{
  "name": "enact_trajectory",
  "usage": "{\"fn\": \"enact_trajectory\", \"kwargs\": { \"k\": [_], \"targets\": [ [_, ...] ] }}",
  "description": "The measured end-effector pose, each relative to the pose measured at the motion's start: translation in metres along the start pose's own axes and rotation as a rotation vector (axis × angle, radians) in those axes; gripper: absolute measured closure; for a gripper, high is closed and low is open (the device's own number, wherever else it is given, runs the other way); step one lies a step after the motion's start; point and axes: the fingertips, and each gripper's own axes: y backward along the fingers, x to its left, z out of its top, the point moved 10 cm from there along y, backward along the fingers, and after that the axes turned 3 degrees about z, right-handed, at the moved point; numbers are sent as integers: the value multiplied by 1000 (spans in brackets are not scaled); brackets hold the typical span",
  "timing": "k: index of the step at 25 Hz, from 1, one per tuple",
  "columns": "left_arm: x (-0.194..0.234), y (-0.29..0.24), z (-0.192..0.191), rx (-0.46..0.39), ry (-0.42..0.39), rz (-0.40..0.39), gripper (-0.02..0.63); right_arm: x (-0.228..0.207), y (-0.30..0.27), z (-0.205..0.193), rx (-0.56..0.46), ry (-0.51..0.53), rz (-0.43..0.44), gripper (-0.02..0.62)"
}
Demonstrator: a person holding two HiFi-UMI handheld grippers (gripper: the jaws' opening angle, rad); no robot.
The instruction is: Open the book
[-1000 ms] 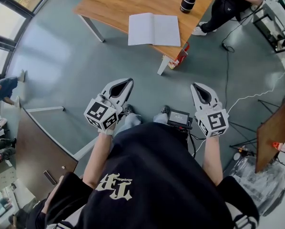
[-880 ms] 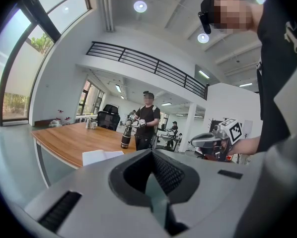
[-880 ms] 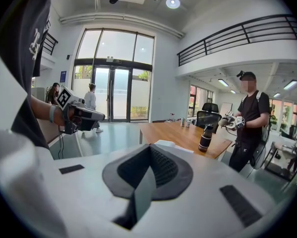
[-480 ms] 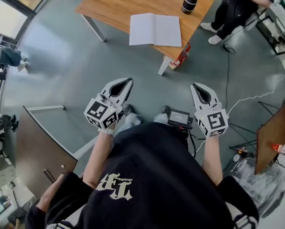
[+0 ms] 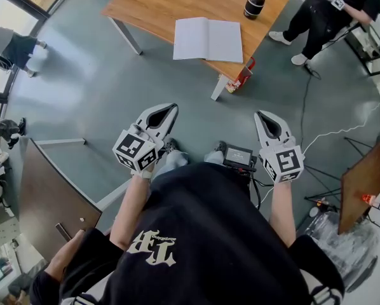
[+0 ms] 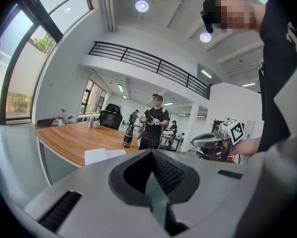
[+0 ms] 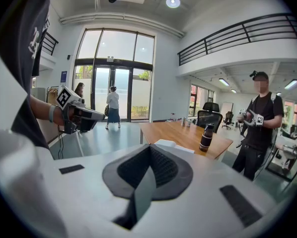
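We stand well back from the wooden table [image 5: 158,5], with a wide stretch of bare grey-green floor [image 5: 82,81] between us and its near edge. The book [image 5: 208,39] lies spread open, white pages up, right at that edge. A dark bottle [image 5: 253,0] stands further in, toward the far corner. Our left gripper [image 5: 169,110] and right gripper [image 5: 264,115] hang close before our body, well apart, each with its jaws pressed together on nothing. Only the head view shows a red carton [image 5: 241,76] at the table leg and a white cable [image 5: 335,128] trailing over the floor to our right. Only the right gripper view shows tall glass doors [image 7: 113,90]. The left gripper view shows a railed balcony [image 6: 148,63]. Another person [image 7: 260,128] stands past the table's end.
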Motion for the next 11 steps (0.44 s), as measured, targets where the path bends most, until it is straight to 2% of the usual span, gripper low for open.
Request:
{"fn": "enact_trajectory", "kwargs": {
  "k": [11],
  "targets": [
    [0,-3,-3,3,4,2,600,-4,-3,-4,-14,-6,8,607]
  ]
}}
